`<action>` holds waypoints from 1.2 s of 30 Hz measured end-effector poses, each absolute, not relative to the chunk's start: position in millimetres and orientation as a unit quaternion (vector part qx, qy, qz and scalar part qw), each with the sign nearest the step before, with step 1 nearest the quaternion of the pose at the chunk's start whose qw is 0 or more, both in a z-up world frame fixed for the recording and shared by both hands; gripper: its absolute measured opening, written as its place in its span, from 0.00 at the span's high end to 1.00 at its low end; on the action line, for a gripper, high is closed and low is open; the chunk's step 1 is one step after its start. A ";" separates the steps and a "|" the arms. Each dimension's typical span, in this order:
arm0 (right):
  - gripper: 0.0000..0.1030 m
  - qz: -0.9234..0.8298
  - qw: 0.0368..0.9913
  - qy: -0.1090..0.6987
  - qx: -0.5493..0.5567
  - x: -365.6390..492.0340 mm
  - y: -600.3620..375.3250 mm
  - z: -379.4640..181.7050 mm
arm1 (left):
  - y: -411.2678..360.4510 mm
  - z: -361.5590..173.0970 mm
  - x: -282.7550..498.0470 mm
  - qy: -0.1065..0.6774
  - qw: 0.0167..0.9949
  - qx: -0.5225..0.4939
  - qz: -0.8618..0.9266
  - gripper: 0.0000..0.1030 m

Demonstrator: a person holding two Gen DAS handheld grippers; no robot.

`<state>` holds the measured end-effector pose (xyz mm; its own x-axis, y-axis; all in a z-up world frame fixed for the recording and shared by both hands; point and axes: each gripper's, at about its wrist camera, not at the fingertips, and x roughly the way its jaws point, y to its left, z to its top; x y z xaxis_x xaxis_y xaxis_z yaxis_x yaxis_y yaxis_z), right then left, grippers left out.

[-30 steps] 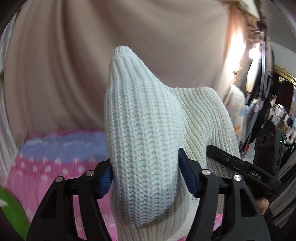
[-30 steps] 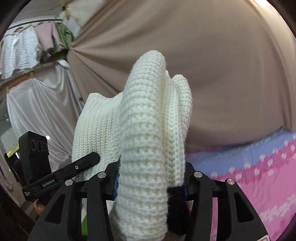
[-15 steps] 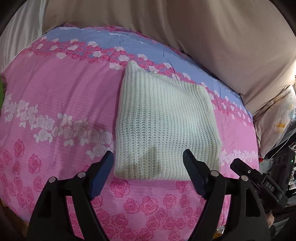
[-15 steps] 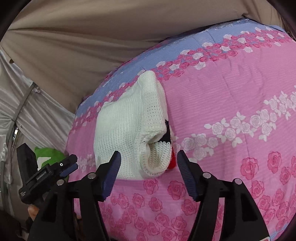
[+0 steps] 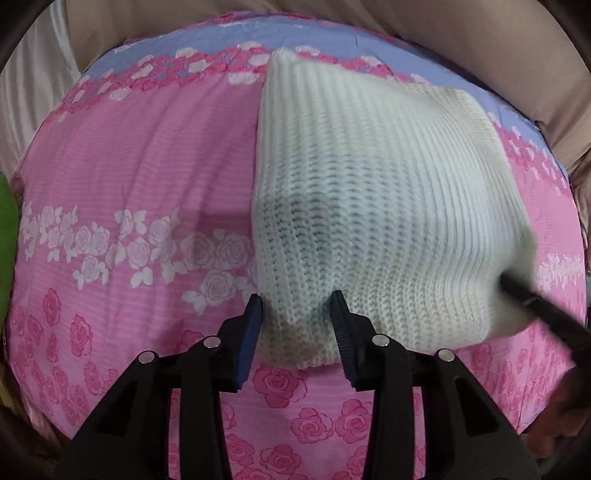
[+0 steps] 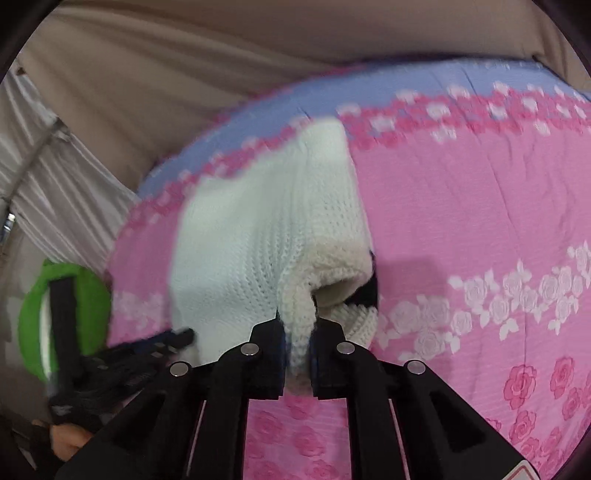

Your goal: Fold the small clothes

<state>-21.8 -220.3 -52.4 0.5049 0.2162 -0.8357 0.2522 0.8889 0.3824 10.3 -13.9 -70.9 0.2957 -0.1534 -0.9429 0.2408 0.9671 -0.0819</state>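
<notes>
A folded white knit sweater [image 5: 369, 192] lies on the pink rose-print bed cover [image 5: 129, 177]. My left gripper [image 5: 297, 325] is closed around the sweater's near left corner, the knit bunched between its blue pads. In the right wrist view the sweater [image 6: 258, 236] shows a dark patch under its right edge. My right gripper [image 6: 297, 343] is shut tight on the sweater's near right corner, a thick rolled fold squeezed between its fingers. The other gripper shows blurred at the left of the right wrist view [image 6: 147, 347].
A beige curtain [image 6: 184, 74] hangs behind the bed. A lilac band [image 5: 258, 33] edges the far side of the cover. A green object [image 6: 62, 317] sits off the bed's left side. A pale pillow-like shape [image 5: 580, 110] lies at far right.
A second ago both grippers held the sweater up in the air. Half a second ago it lay on the bed with both grippers open. Now both have closed on its near corners.
</notes>
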 end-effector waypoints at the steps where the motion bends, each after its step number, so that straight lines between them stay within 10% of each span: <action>1: 0.92 -0.029 0.816 0.532 0.225 -19.1 -222.0 -82.9 | -14.3 -73.1 10.8 0.582 0.804 0.039 -0.120 0.62; 11: 0.85 -0.048 0.880 0.432 0.190 -48.0 -207.3 6.1 | -14.4 -62.1 3.2 0.569 0.813 0.041 -0.116 0.62; 29: 1.00 -0.091 0.836 0.531 0.106 2.5 -191.3 -69.3 | -18.1 -56.4 -10.0 0.555 0.822 0.067 -0.112 0.63; 36: 0.86 -0.110 0.865 0.463 0.158 -56.0 -185.9 -1.7 | -8.8 -11.0 -45.6 0.468 0.874 0.063 -0.118 0.28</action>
<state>-56.0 -185.9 -1.7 0.5479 -0.0440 -0.8354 0.3360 0.9261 0.1717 -45.6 -8.8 -11.0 0.5342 -0.1462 -0.8326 0.2646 0.9643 0.0004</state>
